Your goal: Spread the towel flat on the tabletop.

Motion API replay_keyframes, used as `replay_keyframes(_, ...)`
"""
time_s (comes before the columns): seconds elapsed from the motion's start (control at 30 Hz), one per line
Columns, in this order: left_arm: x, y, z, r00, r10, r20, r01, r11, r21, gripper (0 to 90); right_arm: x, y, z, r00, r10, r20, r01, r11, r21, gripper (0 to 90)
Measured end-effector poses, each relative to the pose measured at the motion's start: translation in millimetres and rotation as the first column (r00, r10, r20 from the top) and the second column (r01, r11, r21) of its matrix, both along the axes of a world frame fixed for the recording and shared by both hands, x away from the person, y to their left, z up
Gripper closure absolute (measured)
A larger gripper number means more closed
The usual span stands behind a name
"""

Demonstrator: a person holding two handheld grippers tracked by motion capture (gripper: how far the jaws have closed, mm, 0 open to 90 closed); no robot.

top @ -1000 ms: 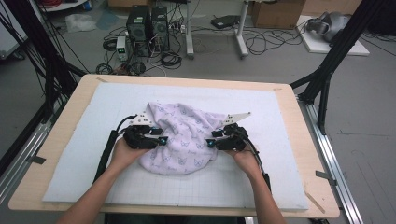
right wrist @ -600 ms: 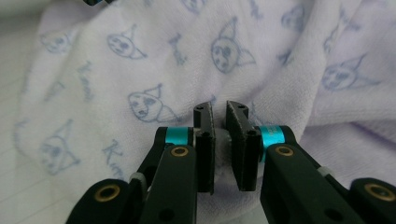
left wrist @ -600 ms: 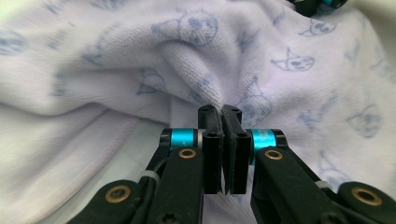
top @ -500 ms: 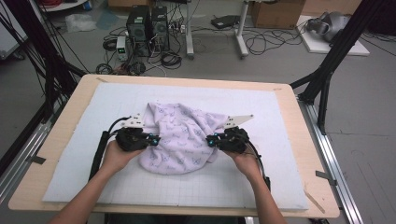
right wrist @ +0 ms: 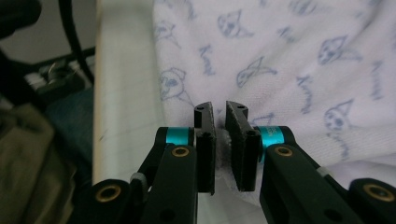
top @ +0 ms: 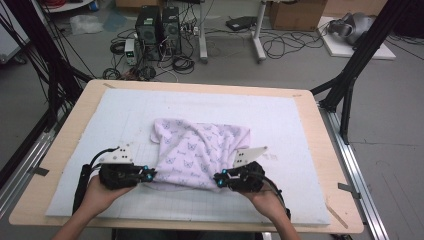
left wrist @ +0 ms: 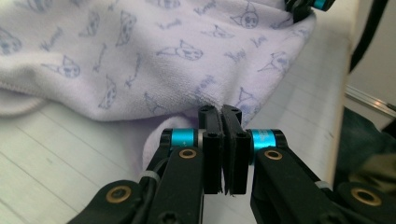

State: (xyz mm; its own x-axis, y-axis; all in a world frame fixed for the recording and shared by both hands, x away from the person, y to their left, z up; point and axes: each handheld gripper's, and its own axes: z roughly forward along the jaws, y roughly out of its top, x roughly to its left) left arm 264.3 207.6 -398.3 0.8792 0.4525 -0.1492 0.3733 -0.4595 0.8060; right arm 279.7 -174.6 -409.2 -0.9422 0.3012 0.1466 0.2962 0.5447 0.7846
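**Lilac cloth caught at both near corners**

Lilac printed cloth (top: 200, 152) lay rumpled near the middle of the white mat (top: 300, 125), its near edge pulled toward the person. A second before, both grippers had sat further up the table against the bunched cloth with jaws partly parted; since then the jaws had closed and both hands had drawn back toward the near side, dragging the cloth with them so it lay flatter and wider than before.

From the left gripper (left wrist: 223, 116) view, the jaws stood pressed almost together with a fold of hem running into them. From the right gripper (right wrist: 219, 112) view, a thin gap remained between the jaws, packed with fabric. Both held the cloth, though how deep the bite went was hard to tell, since the pads hid it.

Judged from this, the grasp was done and the spreading or folding pull was under way; the far edge was still crumpled and would need straightening.
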Motion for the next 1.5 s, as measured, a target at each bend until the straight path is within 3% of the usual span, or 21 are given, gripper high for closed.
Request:
replay_keyframes(0.1,0.2,4.3,-0.6,1.0,0.002,-0.004,-0.002,0.9999,0.011,85.4,-7.1,1.1,-1.5,0.9999,0.014,-0.008,-0.014,1.0,0.018,73.0)
replay_keyframes(0.2,11.7,6.6,6.0,0.9994,0.032,0.012,-0.032,0.9995,-0.007,74.3,0.3,-6.3,12.1,0.9997,-0.014,0.018,0.013,0.999,0.05,68.9)
replay_keyframes(0.33,34.9,3.2,10.5,0.9971,0.07,0.03,-0.069,0.9972,-0.029,66.6,24.4,-17.1,21.5,0.9939,-0.089,0.066,0.087,0.996,0.027,65.6)
replay_keyframes(0.37,42.3,0.5,9.5,0.9966,0.077,0.029,-0.076,0.9966,-0.032,66.7,40.5,-20.9,18.1,0.9894,-0.126,0.072,0.125,0.992,0.024,65.7)
replay_keyframes(0.43,58.1,-5.6,6.0,0.9953,0.094,0.022,-0.094,0.9953,-0.025,66.9,49.0,-22.5,14.8,0.9878,-0.146,0.055,0.145,0.989,0.029,65.3)
replay_keyframes(0.47,65.8,-9.6,3.3,0.9942,0.106,0.018,-0.105,0.9942,-0.022,66.9,64.2,-23.2,7.2,0.9831,-0.178,0.044,0.177,0.984,0.01,64.3)
replay_keyframes(0.57,83.2,-22.9,-6.8,0.9929,0.119,0.0,-0.119,0.9928,-0.017,66.5,76.6,-22.3,-2.6,0.9794,-0.2,0.029,0.2,0.98,-0.019,62.2)
replay_keyframes(0.7,96.7,-37.6,-28.1,0.9924,0.119,-0.031,-0.117,0.9906,0.071,61.5,89.4,-14.8,-21.8,0.9798,-0.2,-0.016,0.198,0.977,-0.073,58.4)
replay_keyframes(0.73,98.9,-41.5,-34.9,0.9904,0.13,-0.047,-0.125,0.9866,0.105,58.6,91.0,-12.6,-25.7,0.981,-0.192,-0.029,0.19,0.979,-0.069,56.4)
replay_keyframes(0.77,100.2,-43.8,-39.0,0.9888,0.139,-0.052,-0.132,0.9827,0.13,52.9,93.4,-11.5,-31.4,0.9836,-0.168,-0.066,0.167,0.986,-0.026,54.4)
replay_keyframes(0.8,100.4,-44.6,-41.0,0.9891,0.14,-0.047,-0.132,0.9821,0.134,48.8,94.5,-10.8,-35.6,0.9825,-0.16,-0.096,0.16,0.987,-0.007,54.7)
replay_keyframes(0.87,99.3,-44.0,-42.5,0.9902,0.135,-0.037,-0.129,0.9846,0.117,52.5,94.1,-10.5,-38.4,0.9817,-0.166,-0.094,0.167,0.986,-0.001,60.3)
replay_keyframes(0.9,98.2,-43.8,-42.9,0.9911,0.128,-0.038,-0.123,0.986,0.112,68.1,92.8,-10.2,-37.9,0.9829,-0.172,-0.065,0.171,0.985,-0.02,71.8)
replay_keyframes(0.93,97.8,-43.7,-42.7,0.9916,0.122,-0.041,-0.117,0.9868,0.111,68.1,92.8,-10.2,-37.9,0.9829,-0.172,-0.065,0.171,0.985,-0.02,71.8)
replay_keyframes(1.03,95.4,-42.4,-38.4,0.9919,0.12,-0.04,-0.115,0.9871,0.111,85.7,88.5,-8.3,-35.6,0.987,-0.16,-0.011,0.16,0.986,-0.045,84.0)
replay_keyframes(1.07,94.0,-41.0,-35.9,0.9915,0.127,-0.029,-0.122,0.9849,0.123,86.0,87.0,-8.2,-34.1,0.9873,-0.159,-0.01,0.158,0.986,-0.051,84.7)
replay_keyframes(1.23,82.5,-21.6,-18.9,0.9897,0.142,-0.017,-0.141,0.9879,0.066,86.7,76.4,-18.0,-18.1,0.9884,-0.151,0.017,0.151,0.989,-0.008,85.6)
replay_keyframes(1.3,75.7,-14.3,-12.7,0.9895,0.144,-0.016,-0.143,0.9889,0.04,86.8,62.4,-26.5,-4.3,0.9894,-0.14,0.037,0.14,0.99,0.009,85.5)
replay_keyframes(1.37,65.2,-8.0,-6.3,0.9897,0.143,-0.009,-0.143,0.9894,0.027,86.8,57.1,-28.8,-0.1,0.9895,-0.137,0.046,0.136,0.991,0.015,85.5)
replay_keyframes(1.43,55.1,-5.9,-2.9,0.991,0.134,-0.005,-0.134,0.9908,0.021,86.8,38.0,-32.5,7.3,0.9924,-0.108,0.058,0.107,0.994,0.035,85.4)
replay_keyframes(1.5,42.0,-3.7,-0.1,0.9933,0.115,0.006,-0.115,0.9928,0.031,86.8,31.2,-33.1,7.5,0.9935,-0.096,0.06,0.094,0.995,0.037,85.4)
